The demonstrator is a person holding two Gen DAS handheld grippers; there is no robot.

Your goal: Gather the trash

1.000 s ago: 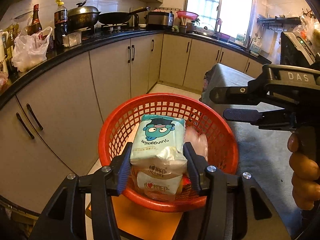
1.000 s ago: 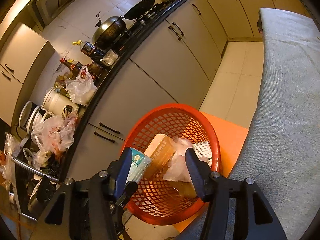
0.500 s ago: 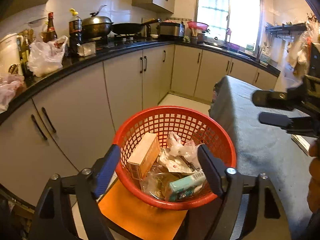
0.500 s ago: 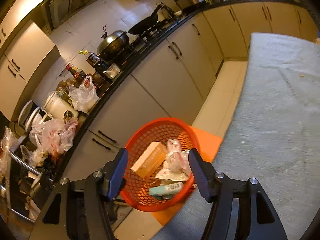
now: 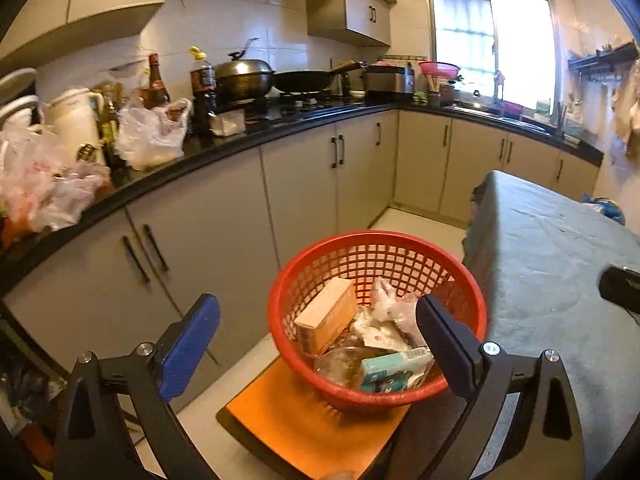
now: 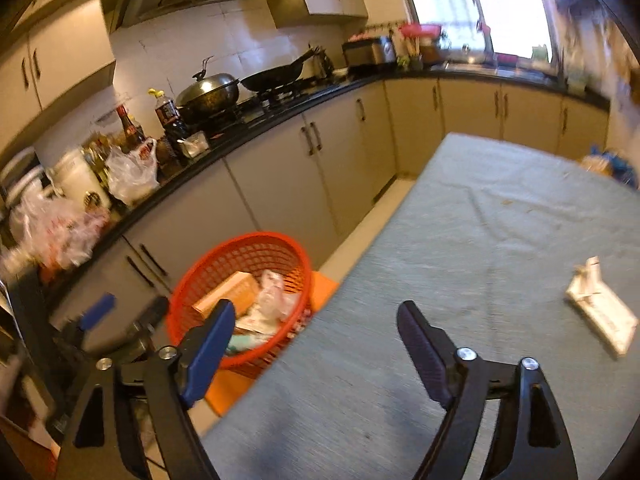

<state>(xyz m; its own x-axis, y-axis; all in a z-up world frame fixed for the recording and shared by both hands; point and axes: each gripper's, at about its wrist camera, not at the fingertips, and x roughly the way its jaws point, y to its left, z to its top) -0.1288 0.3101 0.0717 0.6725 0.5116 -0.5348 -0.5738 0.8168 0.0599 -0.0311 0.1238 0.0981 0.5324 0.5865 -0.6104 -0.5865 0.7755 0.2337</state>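
A red mesh basket (image 5: 280, 312) stands on an orange stool (image 5: 304, 432) beside the table; it also shows in the right wrist view (image 6: 188, 304). It holds a tan carton (image 5: 324, 320), crumpled plastic wrappers (image 5: 384, 316) and a teal tissue pack (image 5: 394, 370). My left gripper (image 5: 318, 336) is open and empty above the basket's near side. My right gripper (image 6: 316, 340) is open and empty over the grey tablecloth (image 6: 480, 240). A flattened white paper wrapper (image 6: 602, 314) lies on the cloth to its right.
A black counter (image 5: 224, 148) with grey cabinets runs along the left and back, crowded with plastic bags (image 5: 148, 136), bottles, a lidded wok (image 5: 244, 78) and a pan. The table edge (image 5: 476, 248) is right beside the basket. Something blue (image 6: 618, 164) sits at the table's far right.
My left gripper opened and let the teal tissue pack fall into the basket, then drew back and up. My right gripper swung right, from over the basket to over the table.
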